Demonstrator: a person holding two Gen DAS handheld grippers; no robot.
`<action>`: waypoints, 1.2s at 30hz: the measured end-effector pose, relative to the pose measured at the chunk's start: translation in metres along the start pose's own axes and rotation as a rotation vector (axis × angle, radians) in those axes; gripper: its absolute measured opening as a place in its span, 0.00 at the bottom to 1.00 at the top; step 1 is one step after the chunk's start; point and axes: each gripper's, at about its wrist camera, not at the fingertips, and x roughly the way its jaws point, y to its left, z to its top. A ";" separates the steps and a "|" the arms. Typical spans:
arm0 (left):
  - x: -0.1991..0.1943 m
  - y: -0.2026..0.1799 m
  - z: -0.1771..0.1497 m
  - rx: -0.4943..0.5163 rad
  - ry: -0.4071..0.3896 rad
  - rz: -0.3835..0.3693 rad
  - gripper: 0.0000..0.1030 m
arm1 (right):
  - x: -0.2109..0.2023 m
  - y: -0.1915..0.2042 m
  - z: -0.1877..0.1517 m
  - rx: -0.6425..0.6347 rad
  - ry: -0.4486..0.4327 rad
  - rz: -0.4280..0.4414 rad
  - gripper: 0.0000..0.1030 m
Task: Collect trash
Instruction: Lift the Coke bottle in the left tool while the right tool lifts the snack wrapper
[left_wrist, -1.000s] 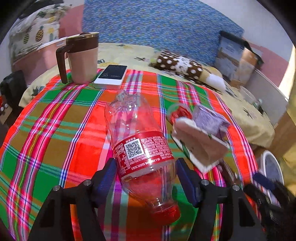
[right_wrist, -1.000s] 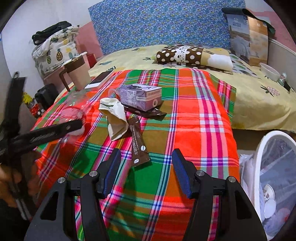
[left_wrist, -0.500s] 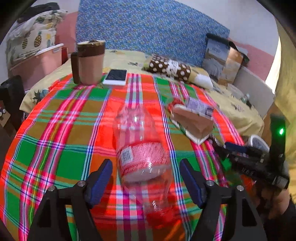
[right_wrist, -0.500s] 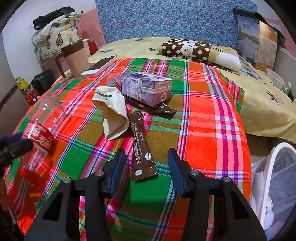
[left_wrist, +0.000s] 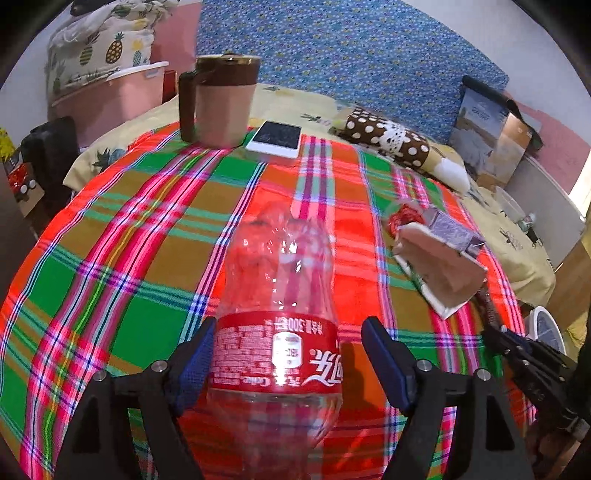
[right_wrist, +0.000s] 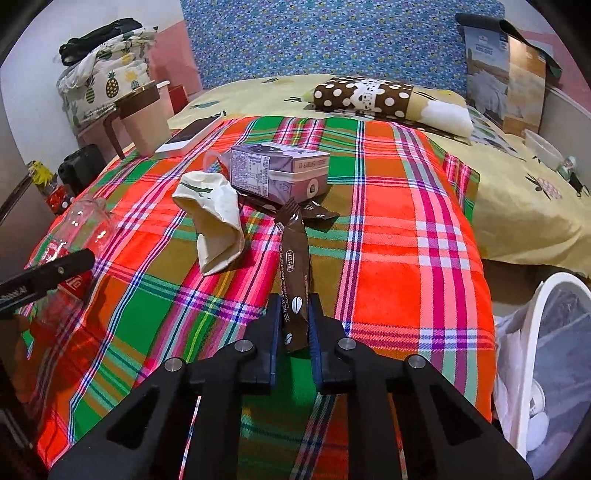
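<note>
An empty clear plastic bottle (left_wrist: 277, 325) with a red label lies on the plaid cloth between the fingers of my left gripper (left_wrist: 286, 354), which is open; the left pad touches the label, the right pad stands apart. The bottle also shows in the right wrist view (right_wrist: 70, 243). My right gripper (right_wrist: 294, 325) is shut on the near end of a long brown coffee sachet (right_wrist: 295, 266). Beyond it lie a crumpled cream paper bag (right_wrist: 214, 218), a purple carton (right_wrist: 279, 171) and another brown wrapper (right_wrist: 317, 214).
A beige mug (left_wrist: 221, 107) with a brown lid and a white phone (left_wrist: 275, 138) stand at the table's far left. A white mesh trash bin (right_wrist: 546, 354) stands on the floor at the right. A spotted pillow (right_wrist: 388, 98) lies on the bed behind.
My right gripper has closed on the brown sachet. My left gripper has moved in around the bottle, and the bottle has rolled so a different side of its label faces up.
</note>
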 end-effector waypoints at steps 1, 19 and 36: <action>0.001 0.002 -0.001 0.000 0.005 0.001 0.64 | -0.002 0.000 -0.001 0.004 -0.002 0.002 0.15; -0.045 -0.058 -0.039 0.190 -0.041 -0.137 0.61 | -0.054 -0.013 -0.030 0.077 -0.065 -0.016 0.15; -0.067 -0.126 -0.068 0.327 -0.033 -0.254 0.61 | -0.082 -0.041 -0.053 0.152 -0.105 -0.070 0.15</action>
